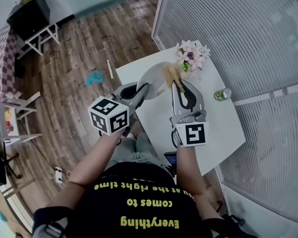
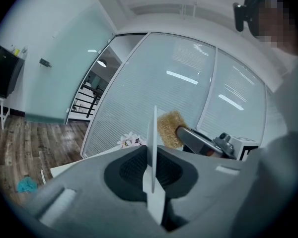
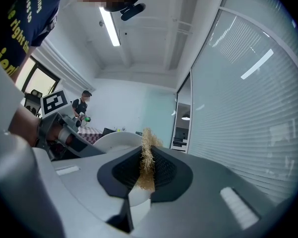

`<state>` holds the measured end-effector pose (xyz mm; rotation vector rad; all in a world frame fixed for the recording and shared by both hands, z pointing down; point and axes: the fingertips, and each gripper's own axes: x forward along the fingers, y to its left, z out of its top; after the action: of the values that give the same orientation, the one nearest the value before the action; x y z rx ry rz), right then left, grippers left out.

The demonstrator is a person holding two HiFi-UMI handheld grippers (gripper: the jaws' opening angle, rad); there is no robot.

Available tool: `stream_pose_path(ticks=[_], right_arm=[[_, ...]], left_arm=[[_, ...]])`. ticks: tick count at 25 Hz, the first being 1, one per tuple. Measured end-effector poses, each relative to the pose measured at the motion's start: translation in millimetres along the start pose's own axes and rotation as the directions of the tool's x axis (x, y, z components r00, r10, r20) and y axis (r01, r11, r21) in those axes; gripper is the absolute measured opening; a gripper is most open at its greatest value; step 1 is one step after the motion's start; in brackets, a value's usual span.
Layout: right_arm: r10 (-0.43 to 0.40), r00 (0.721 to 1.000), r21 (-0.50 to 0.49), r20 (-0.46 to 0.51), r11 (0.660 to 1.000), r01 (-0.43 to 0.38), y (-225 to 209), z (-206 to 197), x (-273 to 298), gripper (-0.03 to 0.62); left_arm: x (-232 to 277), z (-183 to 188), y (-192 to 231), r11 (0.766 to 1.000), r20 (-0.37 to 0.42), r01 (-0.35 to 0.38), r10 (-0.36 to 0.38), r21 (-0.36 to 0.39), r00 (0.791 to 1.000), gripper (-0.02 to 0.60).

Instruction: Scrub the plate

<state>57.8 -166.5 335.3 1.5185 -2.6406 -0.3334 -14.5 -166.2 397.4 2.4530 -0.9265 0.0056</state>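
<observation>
A white plate (image 1: 153,77) is held on edge above the white table (image 1: 213,128), with my left gripper (image 1: 142,89) shut on its rim. In the left gripper view the plate (image 2: 153,148) shows as a thin upright line between the jaws. My right gripper (image 1: 178,85) is shut on a straw-coloured scrub pad (image 1: 170,73), which lies against the plate's face. From the right gripper view the pad (image 3: 147,158) sticks up between the jaws, and the plate (image 3: 115,140) and left gripper (image 3: 64,133) are just to its left. The left gripper view also catches the pad (image 2: 170,129).
A bunch of pink and white flowers (image 1: 192,56) stands at the table's far edge, close behind the plate. A green can (image 1: 222,94) lies near the right edge. A frosted glass wall (image 1: 248,38) runs along the right. A blue cloth (image 1: 94,77) lies on the wooden floor.
</observation>
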Motion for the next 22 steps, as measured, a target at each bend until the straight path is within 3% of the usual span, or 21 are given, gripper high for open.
stream_pose_path(ticks=[11,22], right_arm=[[0.124,0.986,0.033,0.108,0.991,-0.128,44,31,7,0.037],[0.224,0.966,0.031,0.131,0.973,-0.23,80,41,6,0.037]], left_arm=[[4,-5,2,0.998,-0.01,0.014,-0.014,-0.06,1.0,0.018],[6,-9,-3,0.997,-0.019,0.026,-0.028,-0.073,0.999,0.018]])
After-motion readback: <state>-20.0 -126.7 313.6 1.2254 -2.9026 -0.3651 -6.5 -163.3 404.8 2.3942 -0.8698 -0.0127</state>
